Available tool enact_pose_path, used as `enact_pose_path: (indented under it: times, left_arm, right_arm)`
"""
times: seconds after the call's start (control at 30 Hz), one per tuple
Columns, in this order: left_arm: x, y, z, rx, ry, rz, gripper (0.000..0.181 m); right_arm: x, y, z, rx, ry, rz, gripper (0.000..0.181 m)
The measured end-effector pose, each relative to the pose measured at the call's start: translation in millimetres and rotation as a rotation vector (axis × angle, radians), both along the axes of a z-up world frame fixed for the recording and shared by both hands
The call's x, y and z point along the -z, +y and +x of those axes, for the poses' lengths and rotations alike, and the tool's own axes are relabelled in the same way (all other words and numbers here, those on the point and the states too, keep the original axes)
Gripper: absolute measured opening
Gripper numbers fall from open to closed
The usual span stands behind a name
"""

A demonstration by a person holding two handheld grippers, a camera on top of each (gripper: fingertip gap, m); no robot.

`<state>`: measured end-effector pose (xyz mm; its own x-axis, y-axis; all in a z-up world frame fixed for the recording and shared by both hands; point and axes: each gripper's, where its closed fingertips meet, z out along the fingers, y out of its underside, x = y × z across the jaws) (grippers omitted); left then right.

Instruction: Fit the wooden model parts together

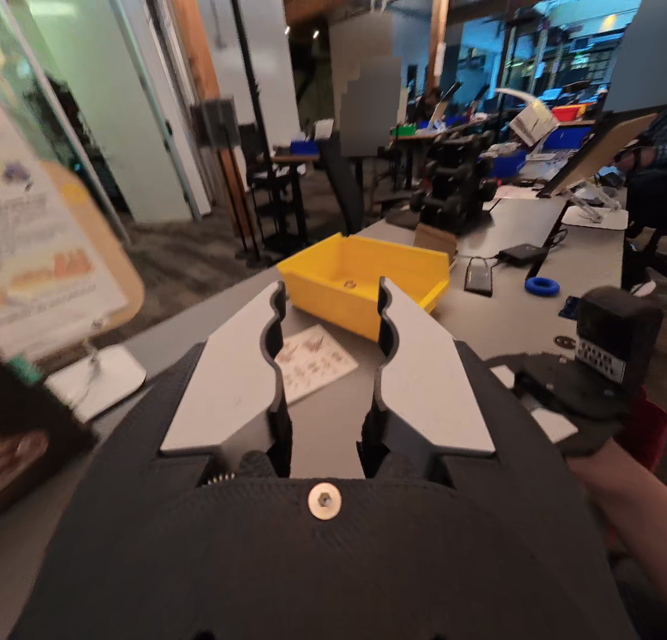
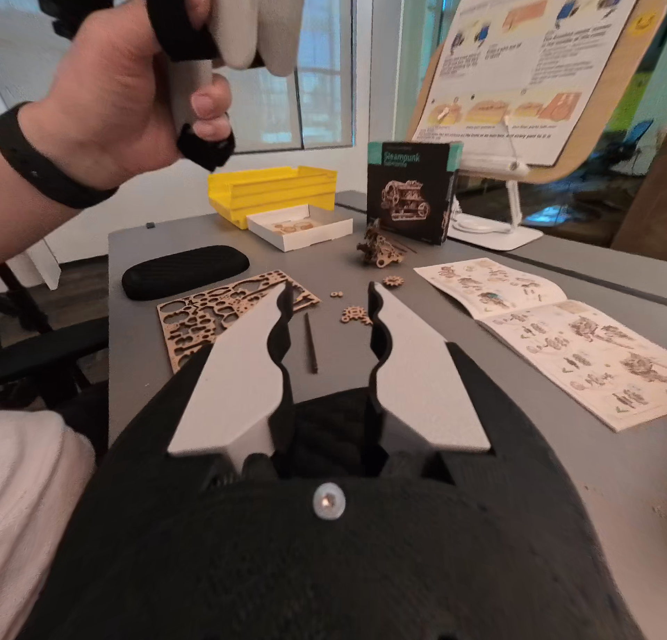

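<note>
left gripper [image 1: 330, 299]: jaws released, nothing held, raised over bench [image 1: 505, 319] | right gripper [image 2: 328, 299]: jaws released, nothing held | gears [image 2: 355, 315], rod [image 2: 311, 343] laid on bench between jaws

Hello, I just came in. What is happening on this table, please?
A person holds grey-fingered tongs in each hand. The right tongs hang open over the grey table, above a thin dark wooden rod, loose wooden gears and a punched-out plywood sheet. The left tongs are open too, facing a yellow plastic bin. Nothing is gripped yet.
</note>
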<state>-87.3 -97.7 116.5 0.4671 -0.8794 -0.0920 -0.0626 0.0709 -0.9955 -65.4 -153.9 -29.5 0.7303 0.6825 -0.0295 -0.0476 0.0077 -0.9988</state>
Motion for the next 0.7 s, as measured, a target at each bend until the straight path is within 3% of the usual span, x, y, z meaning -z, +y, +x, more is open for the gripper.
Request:
enact_pose_path:
  times: [0.03, 0.2, 0.33, 0.53, 0.7]
  left_arm:
    - [-7, -7, 22, 0.029, -0.009, 0.033, 0.049]
    - [-26, -55, 131, 0.284, -0.064, 0.073, 0.042]
    - [-47, -86, 189, 0.443, -0.158, 0.087, 0.040]
    - [-48, -102, 244, 0.564, -0.178, 0.065, 0.041]
    - [-40, -111, 256, 0.616, -0.185, 0.047, 0.041]
  right_arm:
    - [-3, -3, 8, -0.002, 0.024, 0.043, 0.039]
    - [-26, -20, 33, -0.085, 0.256, 0.080, 0.035]
    - [-36, -35, 53, -0.160, 0.358, 0.095, 0.034]
    - [-27, -37, 98, -0.110, 0.440, 0.038, 0.031]
    - [-35, -44, 107, -0.133, 0.509, 0.066, 0.026]
